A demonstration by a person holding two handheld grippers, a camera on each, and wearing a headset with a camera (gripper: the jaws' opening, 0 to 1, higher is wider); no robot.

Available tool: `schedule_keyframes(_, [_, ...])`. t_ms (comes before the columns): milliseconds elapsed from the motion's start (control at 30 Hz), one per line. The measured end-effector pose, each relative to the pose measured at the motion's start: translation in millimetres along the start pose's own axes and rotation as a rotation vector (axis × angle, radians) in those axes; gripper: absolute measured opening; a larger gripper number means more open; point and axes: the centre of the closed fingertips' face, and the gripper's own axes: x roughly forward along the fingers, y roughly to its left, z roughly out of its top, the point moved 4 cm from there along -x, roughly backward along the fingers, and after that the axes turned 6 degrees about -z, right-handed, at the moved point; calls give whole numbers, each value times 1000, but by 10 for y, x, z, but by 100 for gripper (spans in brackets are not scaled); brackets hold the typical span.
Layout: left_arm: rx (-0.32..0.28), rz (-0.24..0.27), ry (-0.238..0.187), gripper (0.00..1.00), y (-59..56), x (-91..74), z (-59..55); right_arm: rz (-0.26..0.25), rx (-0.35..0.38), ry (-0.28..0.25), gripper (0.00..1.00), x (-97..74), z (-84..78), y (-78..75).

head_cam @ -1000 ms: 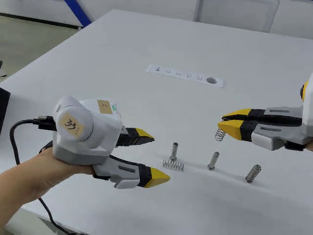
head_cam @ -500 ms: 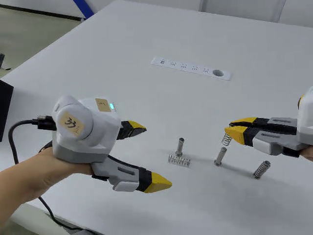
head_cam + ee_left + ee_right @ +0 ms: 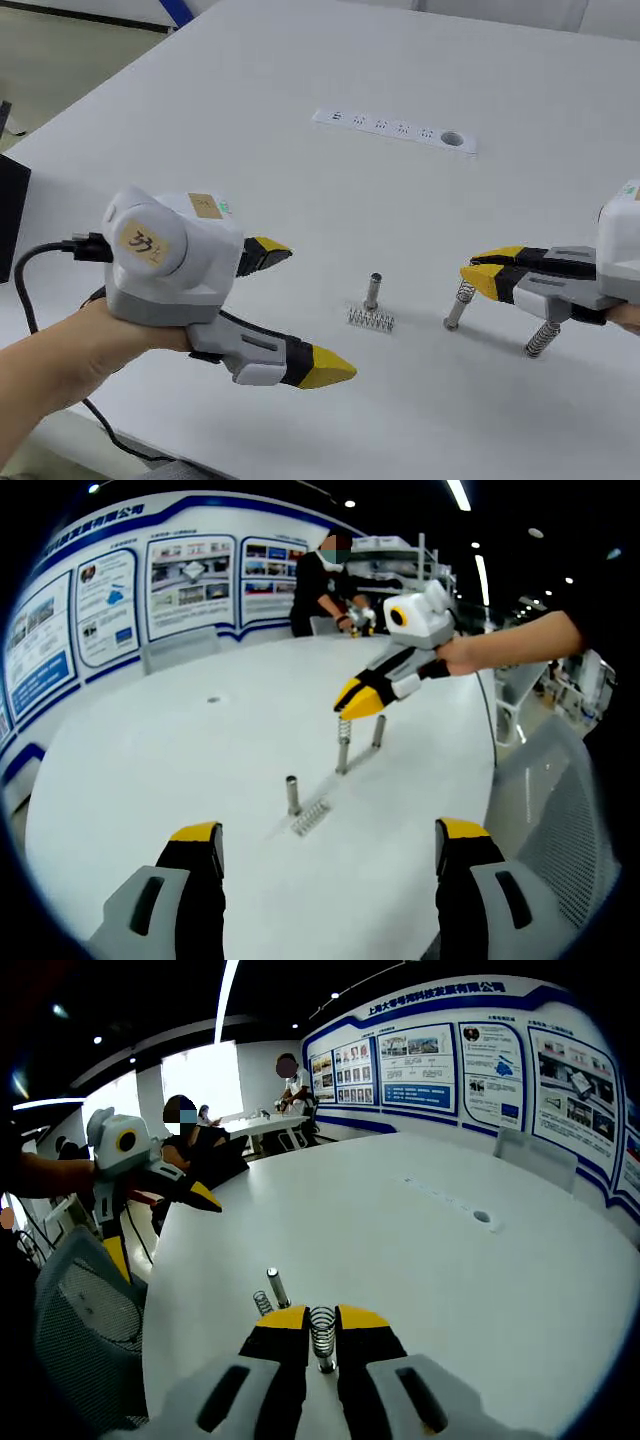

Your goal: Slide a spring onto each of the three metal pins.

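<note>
left gripper (image 3: 318,311) nearest, jaws spread wide, nothing in them, hovering over the desk (image 3: 300,150). Just past it, loose spring (image 3: 370,319) lies flat at the foot of the bare pin (image 3: 373,290), which stands upright. right pin (image 3: 540,338) looks already sprung. right gripper (image 3: 470,266) is pinched on the held spring (image 3: 464,292): axis upright, lower end at the top of the middle pin (image 3: 455,318), roughly coaxial. Next move reads as straight down, right side's job. Socket strip (image 3: 395,130) sits far back.
</note>
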Motion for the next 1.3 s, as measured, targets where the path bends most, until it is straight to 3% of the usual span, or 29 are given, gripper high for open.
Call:
schedule_keyframes(167, [-19, -4, -24, 89, -59, -37, 10, -14, 14, 7, 11, 49, -112, -2])
schedule_keyframes(667, [-52, 2, -11, 86, -68, -90, -58, -38, 32, 59, 11, 217, -400, 16])
schedule_keyframes(700, [-51, 3, -13, 86, -70, -91, -54, -28, 49, 43, 11, 223, -379, 32])
schedule_keyframes(1000, [-51, 2, -10, 85, -75, -96, -51, -25, 50, 62, 12, 218, -395, 35])
schedule_keyframes(1133, [-50, 2, -12, 85, -80, -101, -47, -33, 42, 71, 19, 198, -405, 32])
schedule_keyframes(1300, [-65, -1, -17, 86, -87, -98, -50, -50, 37, 14, 20, 96, -255, 43])
